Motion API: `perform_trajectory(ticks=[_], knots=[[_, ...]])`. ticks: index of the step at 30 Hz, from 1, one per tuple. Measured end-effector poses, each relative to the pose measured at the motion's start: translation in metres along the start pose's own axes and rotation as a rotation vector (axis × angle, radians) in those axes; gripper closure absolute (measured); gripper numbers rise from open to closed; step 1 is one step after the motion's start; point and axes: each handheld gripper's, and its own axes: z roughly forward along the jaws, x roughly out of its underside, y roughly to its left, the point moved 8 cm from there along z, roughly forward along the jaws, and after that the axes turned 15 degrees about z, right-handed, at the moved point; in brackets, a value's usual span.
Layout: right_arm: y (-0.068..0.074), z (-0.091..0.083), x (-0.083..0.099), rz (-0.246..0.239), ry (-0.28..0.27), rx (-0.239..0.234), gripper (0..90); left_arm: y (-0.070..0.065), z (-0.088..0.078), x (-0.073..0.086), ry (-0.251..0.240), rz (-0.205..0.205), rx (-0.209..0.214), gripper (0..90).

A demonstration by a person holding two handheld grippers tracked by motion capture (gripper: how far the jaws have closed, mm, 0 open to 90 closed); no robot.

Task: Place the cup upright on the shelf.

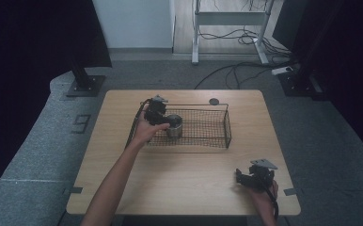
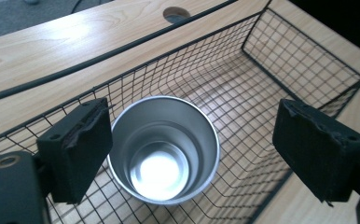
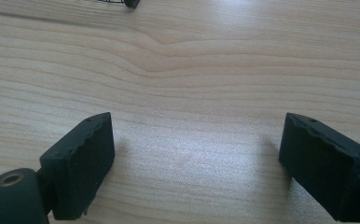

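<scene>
An empty steel cup (image 1: pixel 174 125) stands upright on the floor of a black wire basket (image 1: pixel 217 139), near its left end. My left gripper (image 1: pixel 163 120) hovers over it with jaws wide apart. In the left gripper view the cup (image 2: pixel 165 150) sits between the two pads, close to the left pad (image 2: pixel 78 149) and well clear of the right pad; I cannot tell whether the left pad touches it. My right gripper (image 1: pixel 247 177) rests low over bare wood at the table's front right, open with nothing between its fingers (image 3: pixel 82 163).
The basket (image 2: pixel 304 56) takes up the middle back of the wooden table (image 1: pixel 184 188). A round cable hole (image 1: pixel 213 101) lies behind it. On the floor beyond are black stand bases (image 1: pixel 85 85), cables and a desk frame.
</scene>
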Motion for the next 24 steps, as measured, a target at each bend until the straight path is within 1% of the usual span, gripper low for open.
perform_trajectory(ticks=[2,3,5,6,9,11,13,16,17,19,21,22,23,24], knots=[[0.0,0.0,0.0,0.0,0.0,0.0,10.1,-0.002,-0.007,0.003,-0.016,-0.006,0.004,12.5],[0.0,0.0,0.0,0.0,0.0,0.0,10.1,-0.002,-0.007,0.003,-0.016,-0.006,0.004,12.5],[0.0,0.0,0.0,0.0,0.0,0.0,10.1,-0.005,-0.014,0.006,-0.029,-0.018,0.019,12.6],[0.0,0.0,0.0,0.0,0.0,0.0,10.1,-0.005,-0.014,0.006,-0.029,-0.018,0.019,12.6],[0.0,0.0,0.0,0.0,0.0,0.0,10.2,-0.007,-0.02,0.013,-0.02,-0.012,0.006,12.9],[0.0,0.0,0.0,0.001,-0.001,0.001,10.2,-0.009,-0.024,0.018,-0.024,-0.011,-0.006,13.3],[0.0,0.0,0.0,0.0,-0.001,0.0,10.3,-0.011,-0.03,0.022,-0.036,-0.011,-0.007,13.6],[0.0,0.0,0.0,0.0,0.001,0.001,10.2,-0.015,-0.039,0.029,-0.053,-0.007,-0.018,13.7],[0.0,0.0,0.0,-0.001,0.001,0.001,10.3,-0.017,-0.043,0.032,-0.059,-0.003,-0.017,13.8],[0.0,0.0,0.0,0.002,0.0,0.001,10.3,-0.021,-0.05,0.038,-0.075,-0.01,-0.016,13.8],[0.0,0.0,0.0,0.001,0.0,0.001,10.3,-0.025,-0.056,0.048,-0.077,0.004,-0.024,13.8],[0.0,0.0,0.0,0.004,0.0,0.001,10.3,-0.029,-0.061,0.055,-0.082,0.011,-0.034,14.0],[0.0,0.0,0.0,0.004,0.0,0.001,10.3,-0.029,-0.061,0.055,-0.082,0.011,-0.034,14.0],[0.0,0.0,0.0,0.002,0.0,0.001,10.3,-0.034,-0.066,0.065,-0.087,0.014,-0.042,14.0]])
